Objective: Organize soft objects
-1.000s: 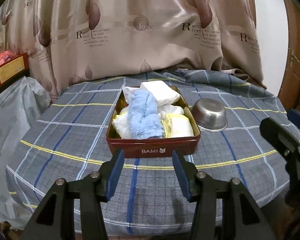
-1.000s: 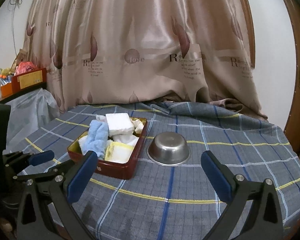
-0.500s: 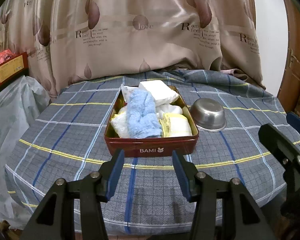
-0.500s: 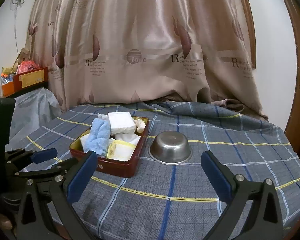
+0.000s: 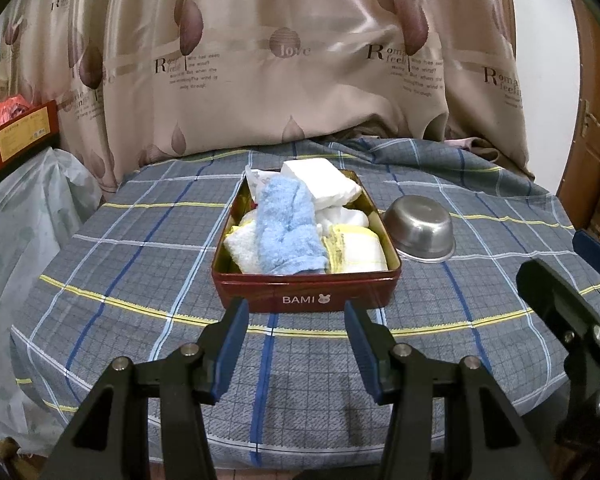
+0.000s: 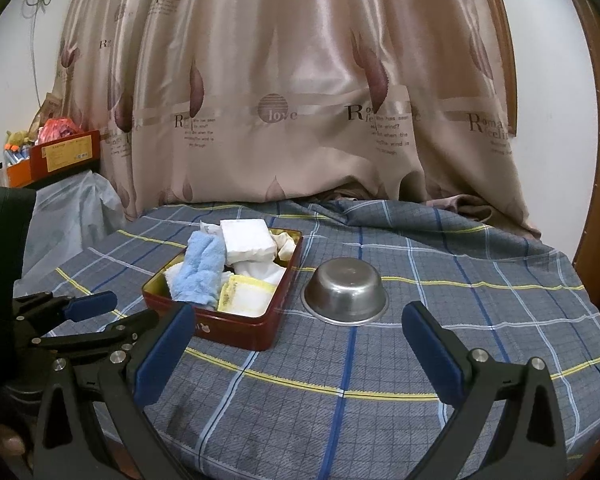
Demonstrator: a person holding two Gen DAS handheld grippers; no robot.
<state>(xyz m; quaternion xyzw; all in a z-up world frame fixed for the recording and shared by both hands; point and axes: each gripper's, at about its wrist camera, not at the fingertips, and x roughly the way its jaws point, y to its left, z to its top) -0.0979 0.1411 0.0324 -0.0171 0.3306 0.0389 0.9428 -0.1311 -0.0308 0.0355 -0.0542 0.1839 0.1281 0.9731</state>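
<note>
Hand-held gripper (image 5: 294, 320) before fluffy blue towel (image 5: 288, 232).

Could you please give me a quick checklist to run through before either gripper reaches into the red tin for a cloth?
1. Left gripper open and empty: ok.
2. Right gripper open and empty: ok.
3. Red tin uncovered, cloths reachable: ok.
4. Blue towel lying on top, free to lift: ok.
5. Steel bowl ready to receive cloths: not ok, it sits upside down.
6. Cloths beneath the towel untangled: cannot tell.
</note>
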